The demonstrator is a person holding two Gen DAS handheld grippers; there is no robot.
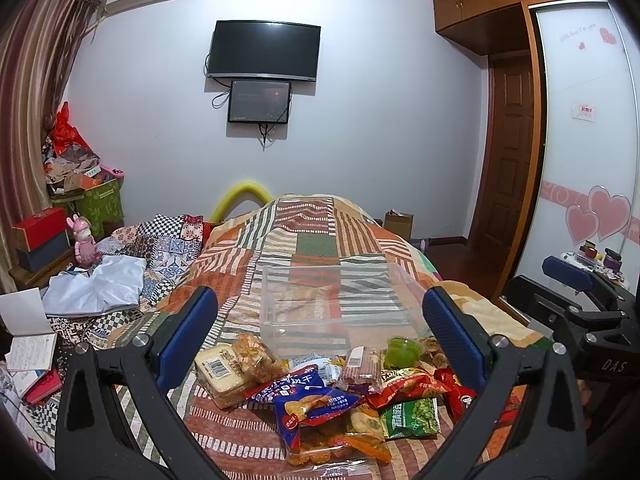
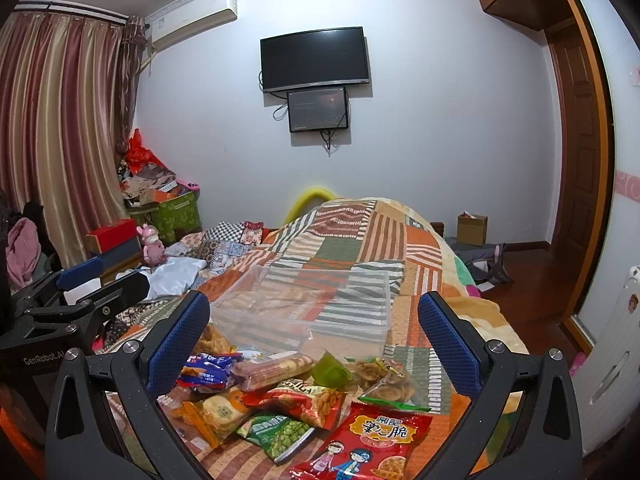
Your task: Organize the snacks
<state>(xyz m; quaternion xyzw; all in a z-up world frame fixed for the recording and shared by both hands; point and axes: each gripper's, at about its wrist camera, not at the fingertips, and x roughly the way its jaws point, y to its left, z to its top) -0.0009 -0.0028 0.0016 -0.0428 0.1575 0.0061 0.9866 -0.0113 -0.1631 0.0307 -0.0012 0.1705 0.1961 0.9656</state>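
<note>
Both the left gripper (image 1: 320,332) and right gripper (image 2: 314,332) hang spread, empty; best pinch the top red printed snack packet (image 2: 370,442) by an edge, then lift it into the clear plastic box (image 2: 308,312).

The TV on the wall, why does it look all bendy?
In the left wrist view the fisheye lens bows the TV and darkens the picture's corners; in the right wrist view the TV curves the same way, and the door frame bulges.

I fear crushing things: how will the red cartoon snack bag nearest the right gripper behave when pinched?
The red cartoon snack bag looks puffed and glossy, so it will probably be light, crinkly and somewhat slippery. It shows round chips printed on it, so the contents are likely brittle. It lies flat on the patchwork quilt, so it should not roll.
</note>
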